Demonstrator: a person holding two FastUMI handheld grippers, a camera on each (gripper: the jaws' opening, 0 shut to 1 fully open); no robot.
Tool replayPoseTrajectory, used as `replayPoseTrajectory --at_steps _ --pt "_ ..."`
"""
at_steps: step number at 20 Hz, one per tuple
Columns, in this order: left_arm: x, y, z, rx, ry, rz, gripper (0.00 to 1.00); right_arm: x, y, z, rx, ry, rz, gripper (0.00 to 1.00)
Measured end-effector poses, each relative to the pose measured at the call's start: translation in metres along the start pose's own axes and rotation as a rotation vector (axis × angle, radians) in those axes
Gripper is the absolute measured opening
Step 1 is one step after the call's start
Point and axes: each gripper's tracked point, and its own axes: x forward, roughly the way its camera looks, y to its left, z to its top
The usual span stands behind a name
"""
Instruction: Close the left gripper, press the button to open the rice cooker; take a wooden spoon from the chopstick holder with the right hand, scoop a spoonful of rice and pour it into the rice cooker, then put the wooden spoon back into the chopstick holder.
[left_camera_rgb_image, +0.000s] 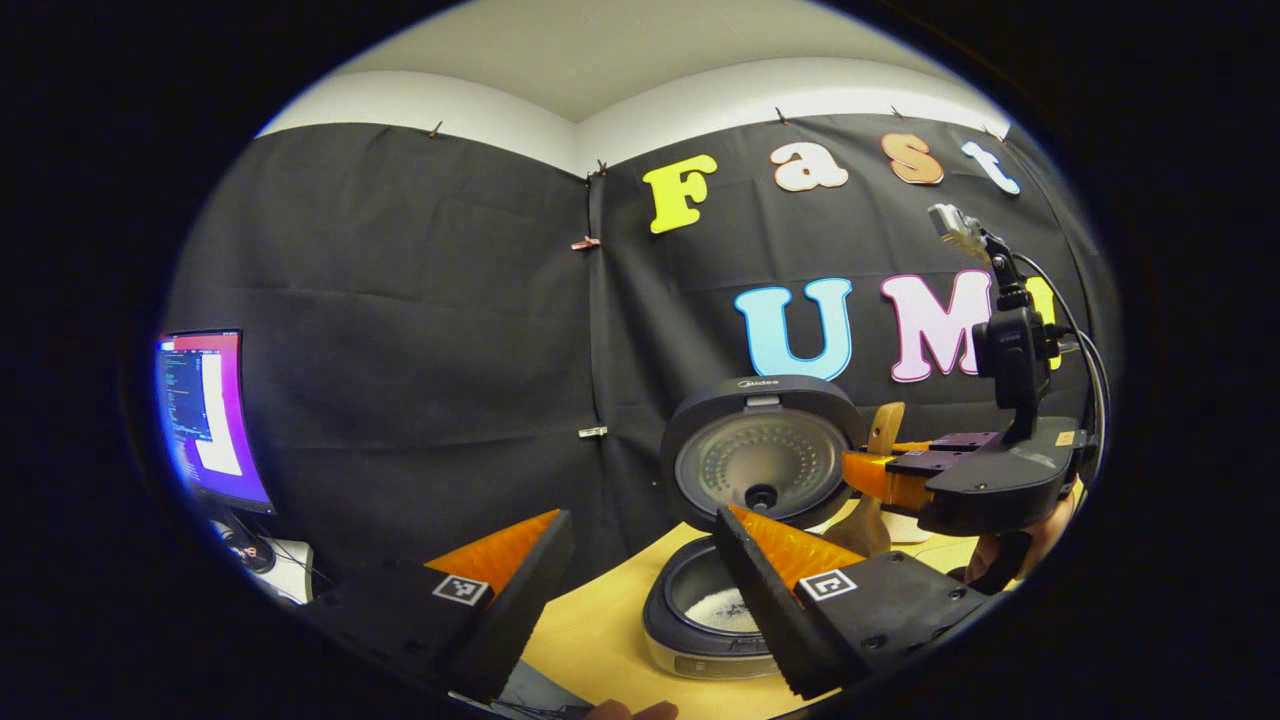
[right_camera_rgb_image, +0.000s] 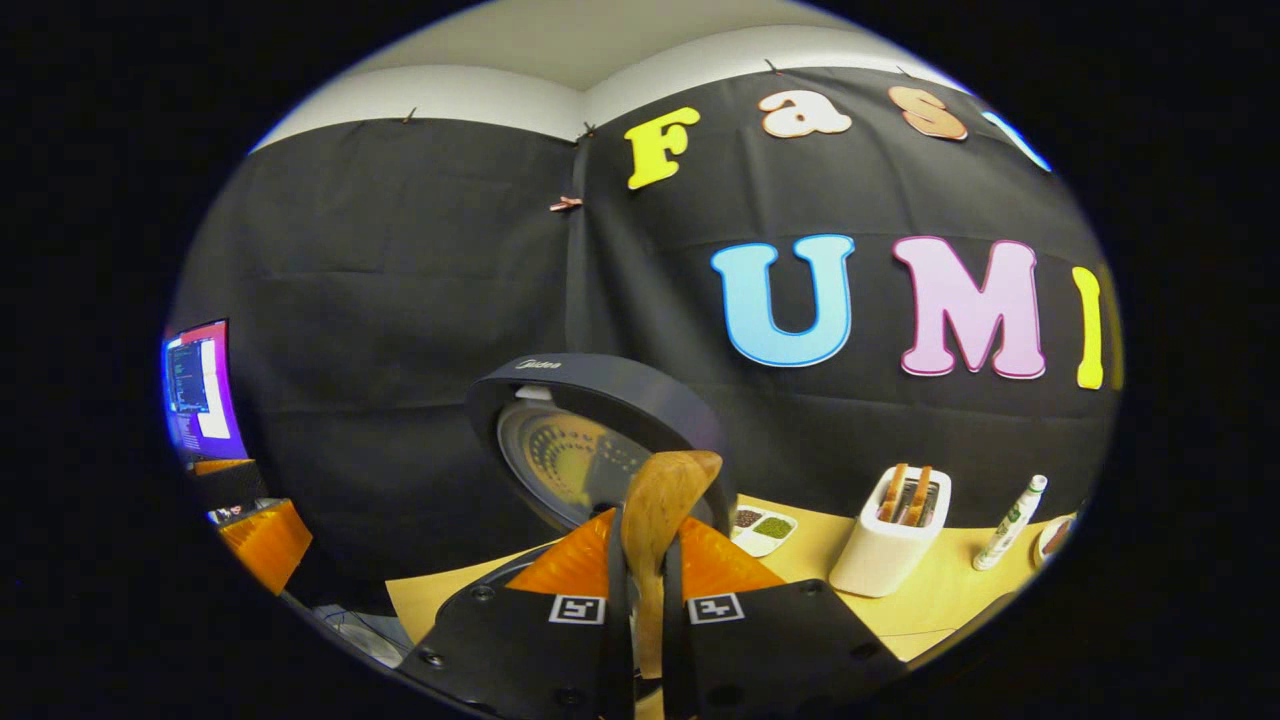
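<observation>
The right gripper's (right_camera_rgb_image: 640, 590) fingers are pinched tight on the wooden spoon (right_camera_rgb_image: 660, 510), one on each side of its handle, and the spoon stands nearly upright between them with its bowl end up top. From the left gripper view I can see that same gripper (left_camera_rgb_image: 875, 475) farther off, held level above the table, with the spoon (left_camera_rgb_image: 885, 430) sticking up past it and its lower part dropping behind the cooker's open lid. A bit of the hand (left_camera_rgb_image: 1040, 535) that holds it shows beneath.

The left gripper (left_camera_rgb_image: 640, 560) hangs with its fingers spread wide apart, nothing between them, over the near side of the yellow table (left_camera_rgb_image: 600, 620).

The rice cooker (left_camera_rgb_image: 715, 620) sits on that table with its lid (left_camera_rgb_image: 765, 455) swung fully up, the pale inner plate facing out. Down in the pot there is a patch of white rice (left_camera_rgb_image: 725, 605). In the right gripper view the raised lid (right_camera_rgb_image: 590, 440) stands just behind the spoon.

Off to the right on the table stands the white chopstick holder (right_camera_rgb_image: 890, 535) with a couple of wooden handles poking out of its top. Near it lies a small white tray (right_camera_rgb_image: 765, 530) with dark and green contents, and a slim white bottle (right_camera_rgb_image: 1010, 522) leans farther right. A lit monitor (left_camera_rgb_image: 205, 415) glows at the far left.
</observation>
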Motion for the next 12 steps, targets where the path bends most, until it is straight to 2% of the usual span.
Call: replayPoseTrajectory --at_steps 3,12 --pt "-0.002 -0.015 0.007 0.008 -0.013 -0.021 0.97 -0.018 -0.03 0.002 0.015 -0.012 -0.067 0.15" --pt "-0.006 -0.06 0.022 0.015 -0.032 -0.073 0.97 -0.099 -0.159 0.003 0.054 -0.004 -0.308 0.15"
